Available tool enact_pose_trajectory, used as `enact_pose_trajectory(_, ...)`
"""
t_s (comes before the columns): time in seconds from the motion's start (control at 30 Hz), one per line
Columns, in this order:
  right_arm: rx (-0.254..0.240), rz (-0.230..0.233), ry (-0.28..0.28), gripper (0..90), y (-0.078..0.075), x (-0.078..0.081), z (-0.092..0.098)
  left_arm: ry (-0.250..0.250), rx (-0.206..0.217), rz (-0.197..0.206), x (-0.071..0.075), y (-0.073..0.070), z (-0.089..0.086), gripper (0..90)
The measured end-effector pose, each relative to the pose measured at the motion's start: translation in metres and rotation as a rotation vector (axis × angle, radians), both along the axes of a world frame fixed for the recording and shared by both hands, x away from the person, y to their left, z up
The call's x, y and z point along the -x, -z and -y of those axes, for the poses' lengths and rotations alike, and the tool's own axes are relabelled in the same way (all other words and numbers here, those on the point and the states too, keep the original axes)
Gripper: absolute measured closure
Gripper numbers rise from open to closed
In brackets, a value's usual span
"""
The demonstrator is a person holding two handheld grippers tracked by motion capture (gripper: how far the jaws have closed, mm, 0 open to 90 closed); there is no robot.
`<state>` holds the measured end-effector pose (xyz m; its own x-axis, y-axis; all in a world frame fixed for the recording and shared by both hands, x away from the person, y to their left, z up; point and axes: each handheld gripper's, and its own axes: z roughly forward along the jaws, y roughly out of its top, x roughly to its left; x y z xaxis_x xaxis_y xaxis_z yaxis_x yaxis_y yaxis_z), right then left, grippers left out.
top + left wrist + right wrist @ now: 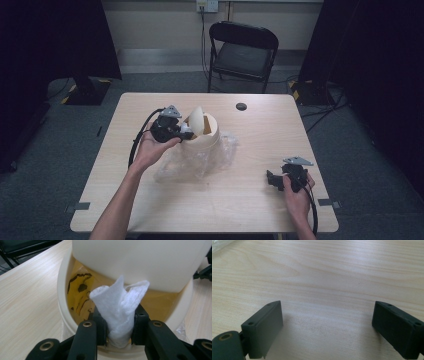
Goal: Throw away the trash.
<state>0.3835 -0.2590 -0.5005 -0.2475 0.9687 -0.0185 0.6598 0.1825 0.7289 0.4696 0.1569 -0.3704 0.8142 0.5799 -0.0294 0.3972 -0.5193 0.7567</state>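
Gripping a crumpled white tissue (pixel 119 312), the left gripper (pixel 186 131) holds it at the mouth of a cream bin (pixel 207 137) whose swing lid (pixel 196 120) is tipped open; for a clean drop, the wad should clear the rim and sit under the lid before release. The right gripper (pixel 272 179) rests apart, jaws wide and empty. The pale wood table (pixel 250 200) (clear plastic wrap (pixel 192 165) under the bin) stands on grey carpet, a black folding chair (pixel 242 52) behind

The bin (pixel 140 262) is cream, yellow inside with dark brown marks. The cloth (pixel 120 307) is white. The table (pixel 317 272) is pale wood grain; the chair (pixel 243 52) is black.
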Motion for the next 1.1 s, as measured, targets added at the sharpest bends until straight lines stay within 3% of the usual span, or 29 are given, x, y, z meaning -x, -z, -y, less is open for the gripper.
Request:
enact_pose_trajectory(0.27, 0.000, 0.000, 0.000, 8.9, 0.000, 0.000, 0.000, -0.003, -0.064, -0.038, -0.009, 0.003, 0.012, 69.9)
enact_pose_trajectory(0.33, 0.000, 0.000, 0.000, 8.9, 0.000, 0.000, 0.000, 0.000, -0.103, -0.043, -0.012, 0.002, 0.014, 67.7)
enact_pose_trajectory(0.4, 0.000, 0.001, 0.001, 8.9, 0.000, 0.000, 0.000, 0.000, -0.095, -0.066, -0.014, 0.001, 0.016, 65.3)
enact_pose_trajectory(0.47, 0.000, 0.000, 0.000, 8.9, 0.000, 0.000, 0.000, -0.003, -0.119, -0.069, -0.015, 0.000, 0.017, 61.0)
enact_pose_trajectory(0.67, 0.000, 0.001, 0.001, 8.9, 0.000, 0.000, 0.000, 0.001, -0.108, -0.076, -0.017, 0.000, 0.018, 55.0)
enact_pose_trajectory(0.77, 0.000, 0.001, 0.001, 8.9, 0.000, 0.000, 0.000, -0.002, -0.103, -0.072, -0.017, -0.002, 0.017, 47.6)
enact_pose_trajectory(1.1, 0.000, 0.001, 0.000, 8.9, 0.000, 0.000, 0.000, 0.003, -0.071, -0.076, -0.016, -0.005, 0.011, 47.1)
